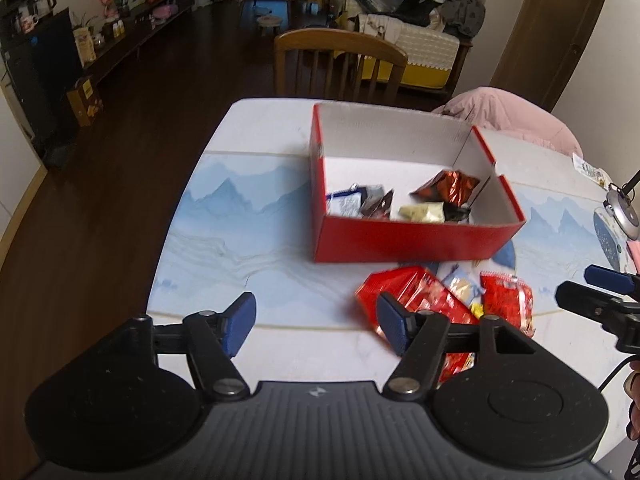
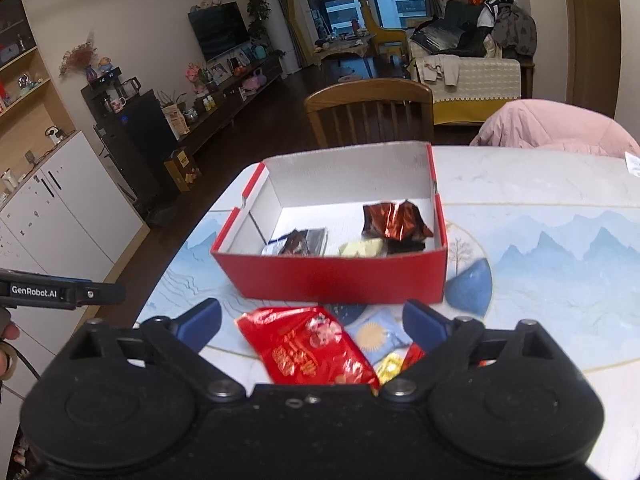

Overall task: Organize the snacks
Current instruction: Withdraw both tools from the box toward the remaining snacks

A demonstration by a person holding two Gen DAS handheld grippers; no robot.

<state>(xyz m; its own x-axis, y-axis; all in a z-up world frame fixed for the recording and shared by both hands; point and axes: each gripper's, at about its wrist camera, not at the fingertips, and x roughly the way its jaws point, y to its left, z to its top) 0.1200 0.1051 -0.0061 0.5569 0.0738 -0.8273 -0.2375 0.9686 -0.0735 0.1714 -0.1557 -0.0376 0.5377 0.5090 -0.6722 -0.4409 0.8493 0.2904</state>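
Both sets of tongs are empty: the left tongs stand partly open and the right tongs spread wide, above a cluster of snacks on the surface. There lie a large red packet, a pale blue sachet and a small yellow one. Beyond, the red box already holds several wrappers, among them a copper foil packet. By my estimate, the sorting is roughly half done.

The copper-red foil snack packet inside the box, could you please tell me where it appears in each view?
Left wrist view: copper-red foil packet, right of centre, near the box's right wall.
Right wrist view: packet, centre-right, also by the right wall.
Shared landmark: the red box.
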